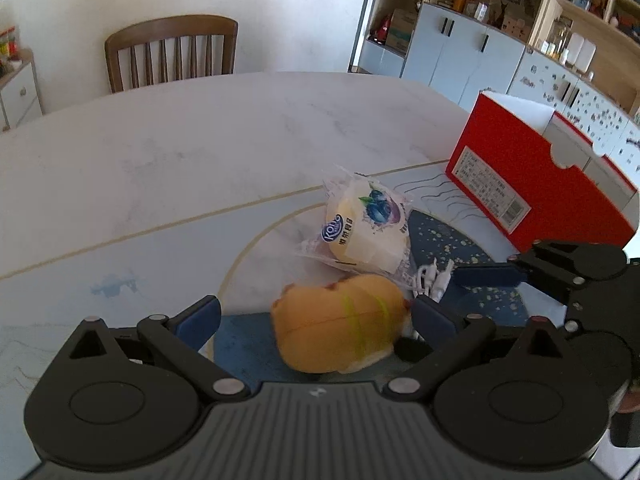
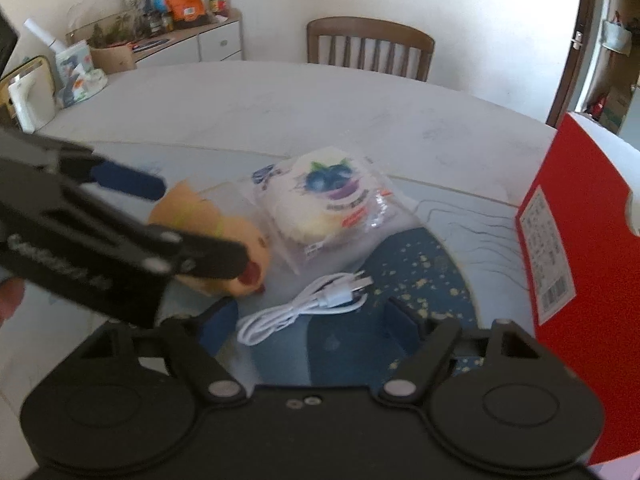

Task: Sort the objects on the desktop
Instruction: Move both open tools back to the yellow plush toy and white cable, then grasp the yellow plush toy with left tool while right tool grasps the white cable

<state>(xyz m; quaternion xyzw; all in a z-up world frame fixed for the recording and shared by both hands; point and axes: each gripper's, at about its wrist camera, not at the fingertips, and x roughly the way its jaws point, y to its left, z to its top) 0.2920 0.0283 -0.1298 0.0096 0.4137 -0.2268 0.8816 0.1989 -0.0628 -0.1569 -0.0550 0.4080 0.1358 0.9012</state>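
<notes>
Left wrist view shows the left gripper (image 1: 316, 316) low over the table (image 1: 160, 152), its jaws spread wide with an orange plush toy (image 1: 340, 322) lying between them. The toy sits closer to the right-hand finger; whether that pad touches it cannot be told, and the left-hand pad stands clear of it. Just ahead of the jaws, beyond the toy, lies a wrapped blueberry bun (image 1: 366, 226), and a coiled white cable (image 1: 432, 280) rests beside the right-hand finger. Ahead and to the right stands a red box (image 1: 520, 176).

From the right wrist view, the right gripper (image 2: 312, 320) also has its jaws apart, pressing on nothing. The white cable (image 2: 304, 306) lies on the table between the two fingertips and a little ahead of them. The bun (image 2: 324, 196) lies farther ahead, the toy (image 2: 208, 232) ahead to the left under the left gripper (image 2: 168, 216), and the red box (image 2: 580, 220) close on the right.
</notes>
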